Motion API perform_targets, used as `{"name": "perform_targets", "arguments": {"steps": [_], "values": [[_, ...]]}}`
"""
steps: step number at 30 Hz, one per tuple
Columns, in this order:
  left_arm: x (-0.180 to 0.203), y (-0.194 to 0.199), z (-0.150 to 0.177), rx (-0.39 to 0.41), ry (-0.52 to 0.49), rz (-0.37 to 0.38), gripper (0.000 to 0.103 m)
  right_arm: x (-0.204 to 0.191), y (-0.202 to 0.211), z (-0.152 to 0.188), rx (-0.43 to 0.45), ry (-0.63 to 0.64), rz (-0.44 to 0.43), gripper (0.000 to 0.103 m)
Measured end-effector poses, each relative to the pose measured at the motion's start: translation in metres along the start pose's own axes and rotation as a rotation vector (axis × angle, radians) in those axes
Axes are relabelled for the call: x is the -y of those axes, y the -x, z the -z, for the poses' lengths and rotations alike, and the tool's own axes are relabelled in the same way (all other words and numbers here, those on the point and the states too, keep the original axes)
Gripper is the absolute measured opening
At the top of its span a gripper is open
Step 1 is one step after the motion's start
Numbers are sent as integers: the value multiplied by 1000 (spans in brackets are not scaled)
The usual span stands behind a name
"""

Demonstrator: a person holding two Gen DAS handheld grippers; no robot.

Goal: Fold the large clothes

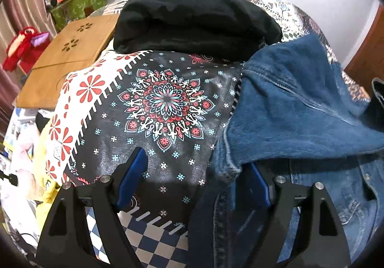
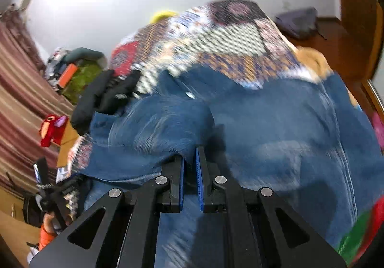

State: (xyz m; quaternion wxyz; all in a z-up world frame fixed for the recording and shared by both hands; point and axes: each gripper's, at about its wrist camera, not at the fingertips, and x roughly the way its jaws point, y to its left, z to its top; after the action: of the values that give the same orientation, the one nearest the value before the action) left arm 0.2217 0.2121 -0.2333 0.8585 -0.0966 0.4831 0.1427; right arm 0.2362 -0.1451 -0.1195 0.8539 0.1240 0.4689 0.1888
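Note:
Blue denim jeans [image 1: 295, 112] lie on a patterned bedspread [image 1: 165, 105], at the right of the left wrist view, with one part folded over. My left gripper [image 1: 194, 167] is open just above the bedspread, its right finger against the jeans' edge. In the right wrist view the jeans [image 2: 276, 129] fill the middle, blurred. My right gripper [image 2: 190, 155] is shut on a fold of the jeans, which drapes from its fingertips.
A folded black garment [image 1: 194, 26] lies on the bed beyond the mandala print. A wooden lap desk [image 1: 64, 61] and a red plush toy [image 1: 21, 49] are at the left. A cluttered green box [image 1: 76, 2] stands at the back left. A wooden headboard [image 2: 355, 28] is at the right.

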Motion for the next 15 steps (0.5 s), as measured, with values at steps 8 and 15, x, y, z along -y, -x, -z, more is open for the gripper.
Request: {"name": "perform_targets", "arguments": {"steps": [8, 15], "values": [[-1, -7, 3, -26, 5, -17, 81, 23, 26, 19, 29, 26, 163, 8], [6, 3, 7, -17, -30, -37, 81, 28, 40, 13, 38, -14, 131, 38]]}}
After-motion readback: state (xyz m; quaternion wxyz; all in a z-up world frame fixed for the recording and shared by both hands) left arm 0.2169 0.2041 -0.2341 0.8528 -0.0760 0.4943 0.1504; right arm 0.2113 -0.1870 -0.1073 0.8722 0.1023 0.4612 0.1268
